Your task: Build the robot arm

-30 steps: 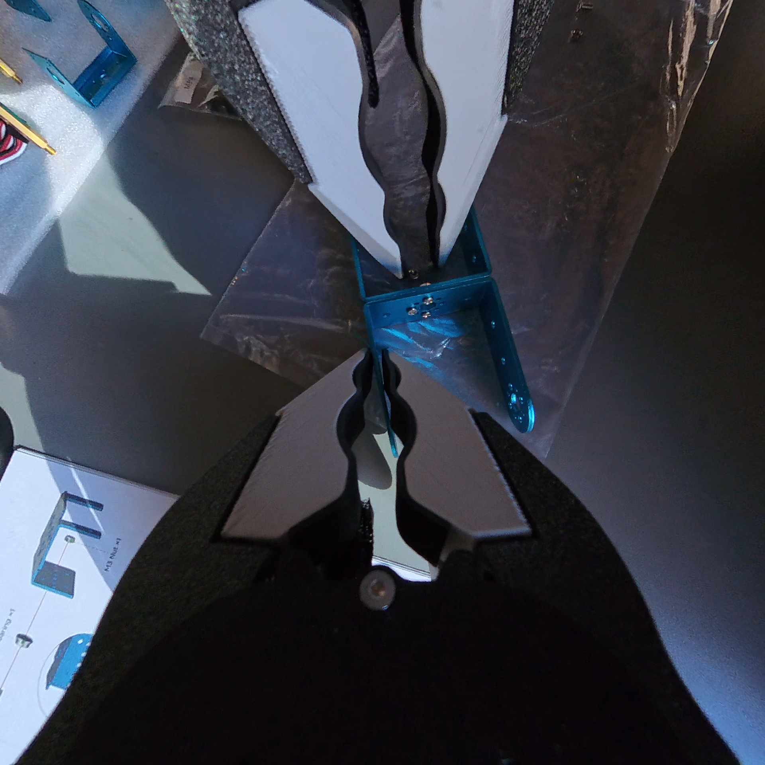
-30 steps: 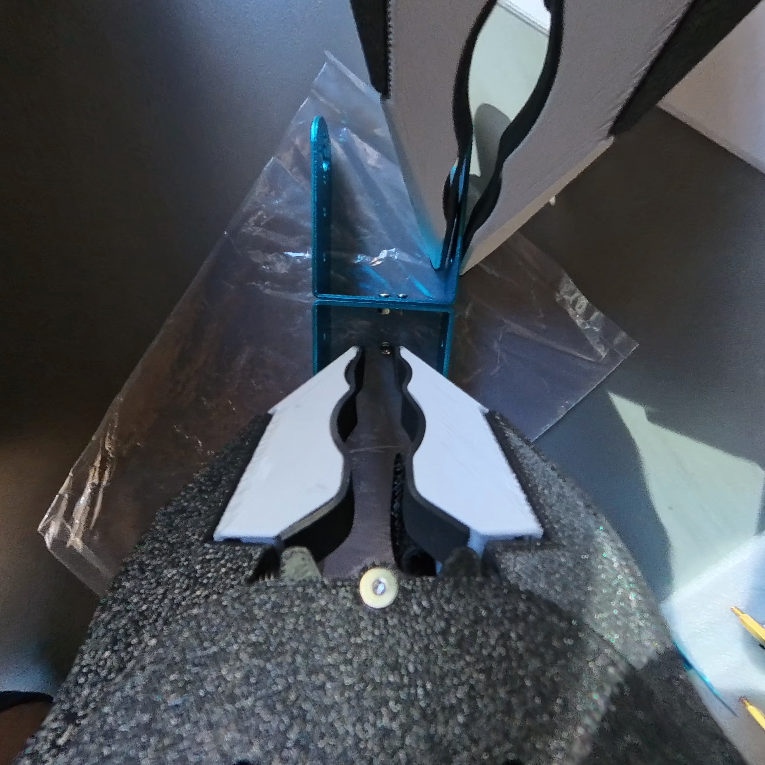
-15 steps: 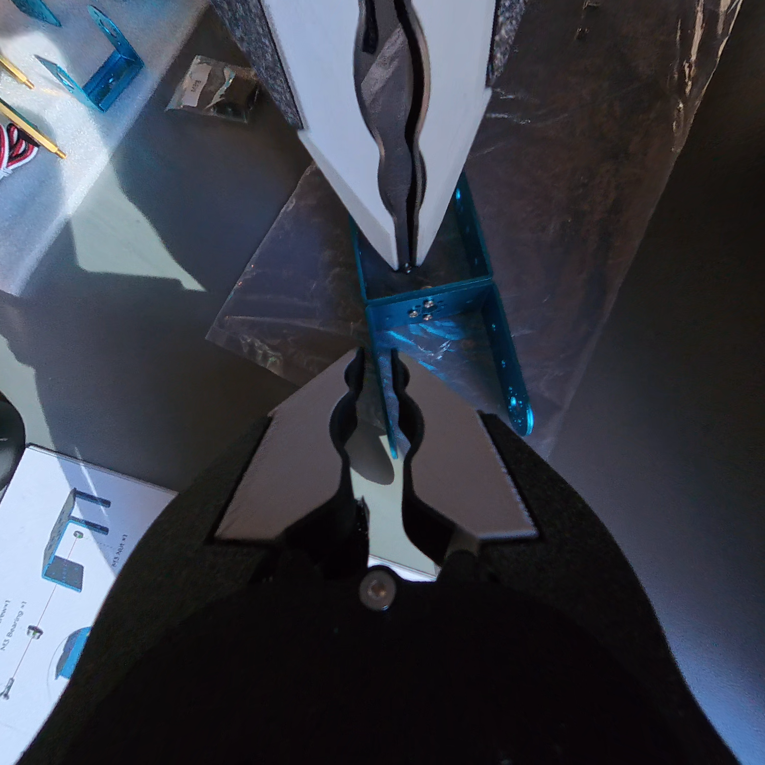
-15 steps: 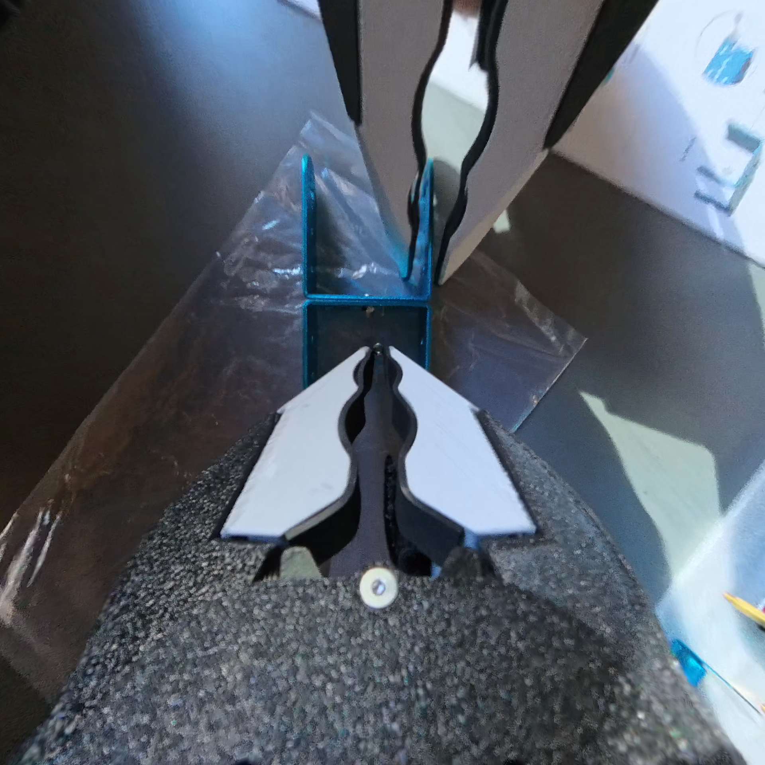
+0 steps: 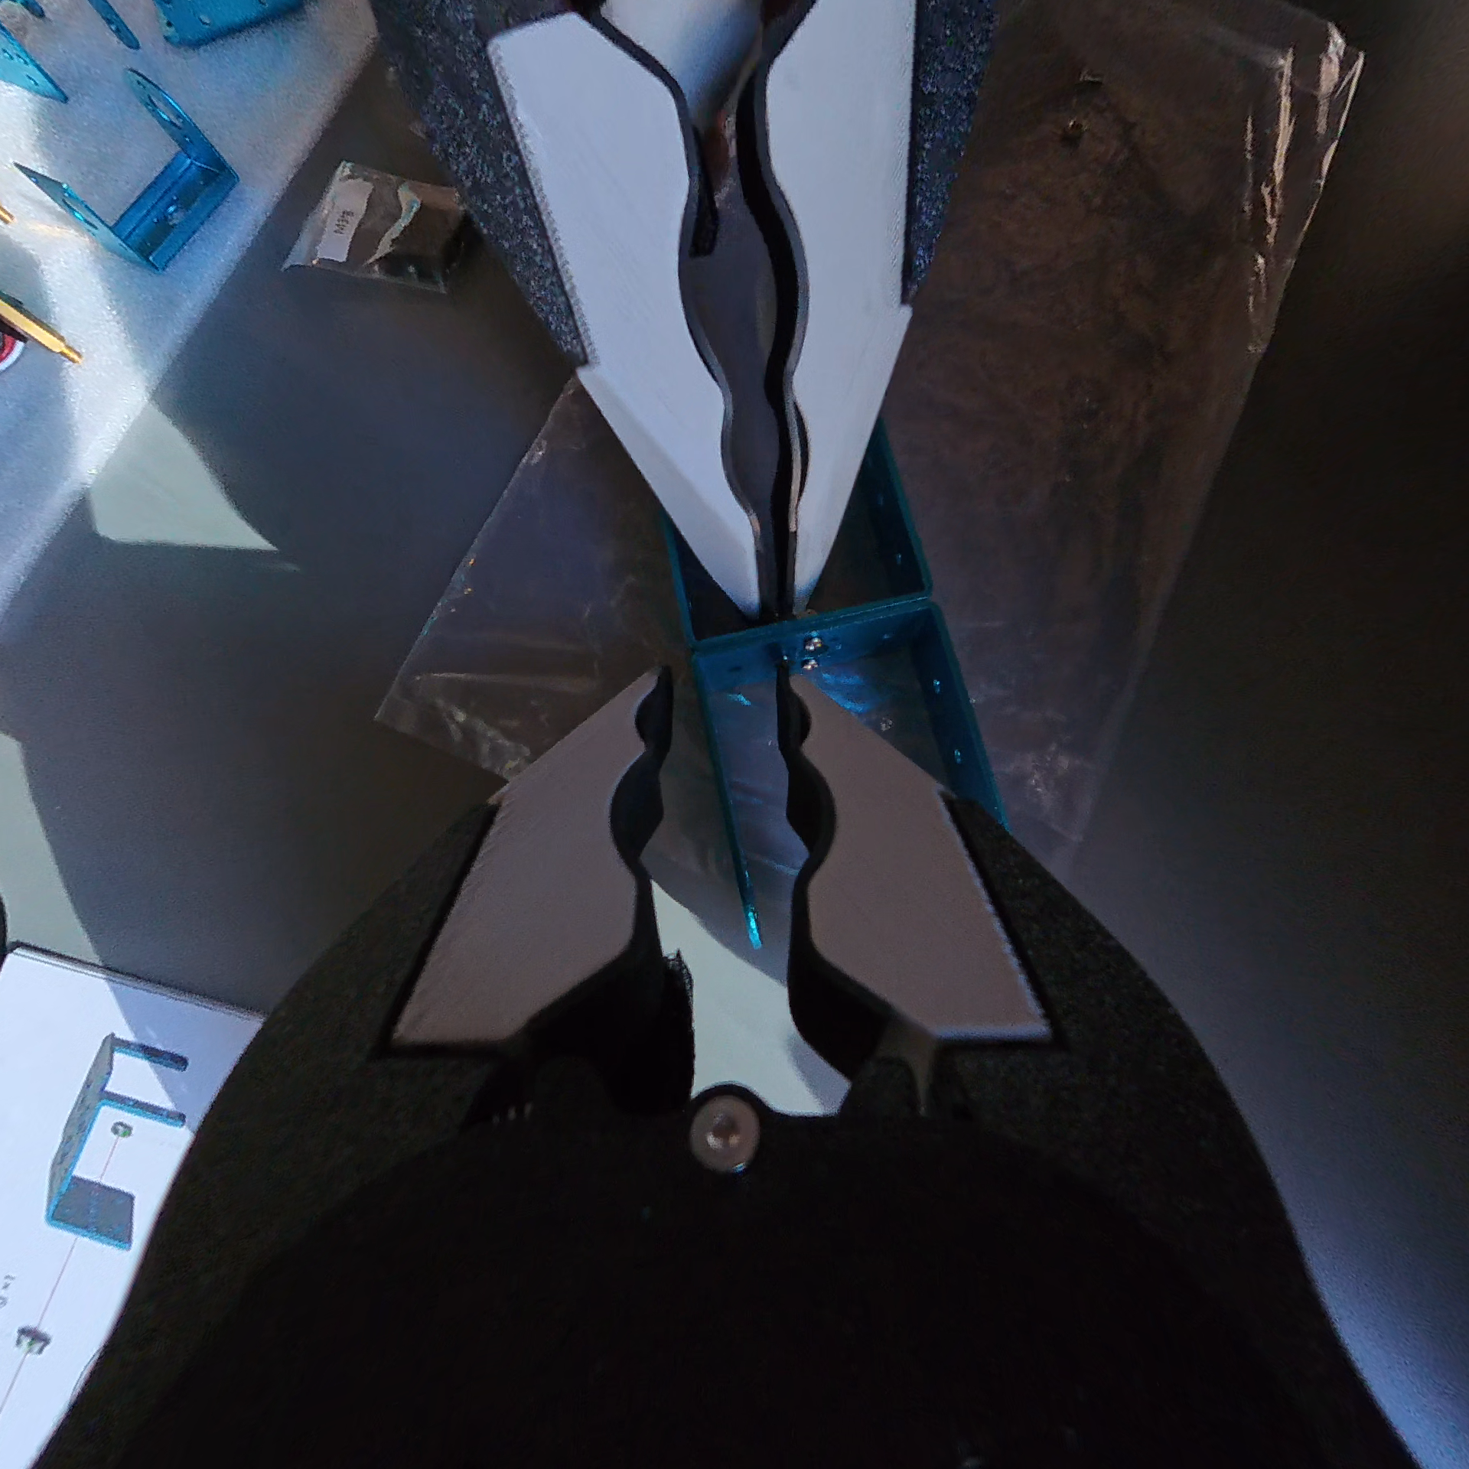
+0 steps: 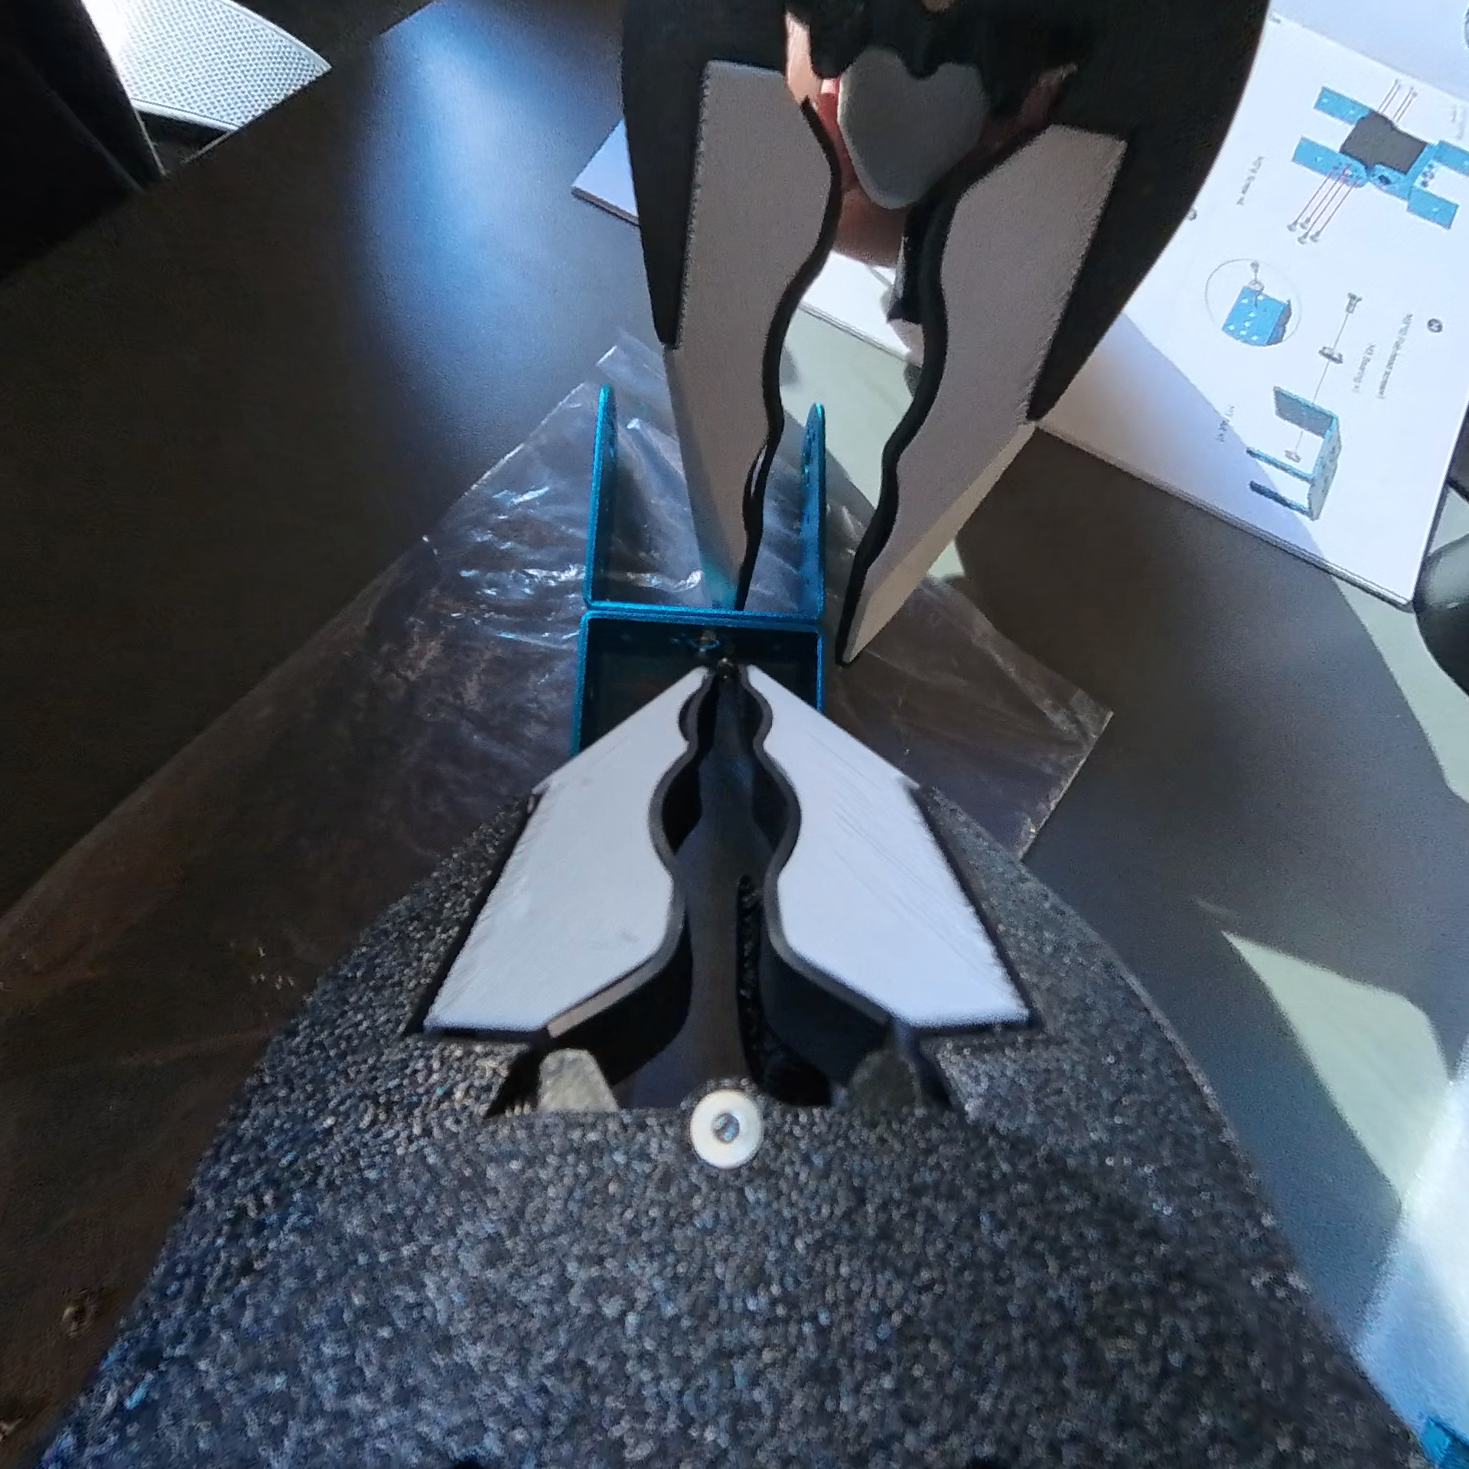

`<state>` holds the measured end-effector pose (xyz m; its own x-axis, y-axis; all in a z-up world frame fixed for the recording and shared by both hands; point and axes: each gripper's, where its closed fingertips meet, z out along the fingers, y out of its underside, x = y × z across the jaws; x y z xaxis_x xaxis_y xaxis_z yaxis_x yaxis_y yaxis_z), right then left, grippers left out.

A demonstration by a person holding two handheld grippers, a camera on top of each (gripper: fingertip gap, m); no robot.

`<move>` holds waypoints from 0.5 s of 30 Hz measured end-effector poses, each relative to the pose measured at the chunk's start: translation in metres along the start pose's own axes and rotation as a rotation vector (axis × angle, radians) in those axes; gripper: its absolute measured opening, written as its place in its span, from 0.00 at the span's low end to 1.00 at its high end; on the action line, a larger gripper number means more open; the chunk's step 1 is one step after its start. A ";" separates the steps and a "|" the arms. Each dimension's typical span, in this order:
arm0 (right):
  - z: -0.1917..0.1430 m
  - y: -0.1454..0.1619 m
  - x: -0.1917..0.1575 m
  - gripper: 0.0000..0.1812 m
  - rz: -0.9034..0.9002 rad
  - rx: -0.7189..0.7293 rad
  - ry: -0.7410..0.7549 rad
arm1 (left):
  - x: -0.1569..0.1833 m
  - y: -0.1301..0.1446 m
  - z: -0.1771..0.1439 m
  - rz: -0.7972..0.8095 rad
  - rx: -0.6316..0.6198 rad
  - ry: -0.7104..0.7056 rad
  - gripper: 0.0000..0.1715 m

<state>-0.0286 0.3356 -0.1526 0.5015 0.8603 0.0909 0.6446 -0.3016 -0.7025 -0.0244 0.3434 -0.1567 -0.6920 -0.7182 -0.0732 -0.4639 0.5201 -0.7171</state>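
Note:
A blue metal assembly [image 5: 946, 699] of two U-brackets joined back to back lies on a clear plastic bag [image 5: 1073, 397]. My left gripper [image 5: 723, 676] is open, and its fingers straddle one side wall of the near bracket without gripping it. My right gripper [image 5: 775, 604] reaches in from the far side, shut, with its tips at the small screws in the joined middle wall. In the right wrist view my right gripper [image 6: 719, 672] is shut at that wall of the assembly [image 6: 592, 509]. The open left gripper [image 6: 787, 616] stands over the far bracket. I cannot tell if the right tips pinch a screw.
A white instruction sheet [image 5: 79, 1113] lies at the near left and also shows in the right wrist view [image 6: 1272, 318]. Loose blue brackets [image 5: 167, 199] and brass standoffs [image 5: 40, 334] lie on white foam at the far left. A small parts bag [image 5: 374, 238] lies beside them. Only a small space, under 4 cm, lies between the two pairs of fingers.
My left gripper was shut on the bracket's side wall and has opened, letting it go. My right gripper has closed its tips further and stays at the middle wall.

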 end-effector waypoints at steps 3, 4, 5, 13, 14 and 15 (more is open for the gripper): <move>0.000 -0.001 0.001 0.00 -0.004 0.008 0.011 | 0.001 0.000 0.001 -0.001 0.002 0.003 0.14; -0.001 -0.002 0.001 0.00 -0.005 0.013 0.013 | 0.001 0.000 0.001 -0.001 0.003 0.003 0.14; -0.002 -0.002 0.002 0.00 -0.009 0.014 0.019 | 0.001 0.000 0.001 -0.002 0.004 0.003 0.14; -0.007 0.004 -0.005 0.02 0.060 -0.038 -0.043 | 0.003 0.004 0.000 -0.013 0.001 0.022 0.10; -0.007 0.004 -0.005 0.05 0.072 -0.047 -0.050 | 0.003 0.005 -0.001 -0.011 -0.002 0.022 0.08; -0.006 0.005 -0.005 0.08 0.082 -0.069 -0.055 | 0.001 0.006 -0.002 -0.004 -0.012 0.008 0.04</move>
<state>-0.0240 0.3275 -0.1522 0.5236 0.8520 -0.0051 0.6418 -0.3983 -0.6553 -0.0293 0.3463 -0.1599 -0.6947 -0.7163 -0.0647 -0.4732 0.5230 -0.7089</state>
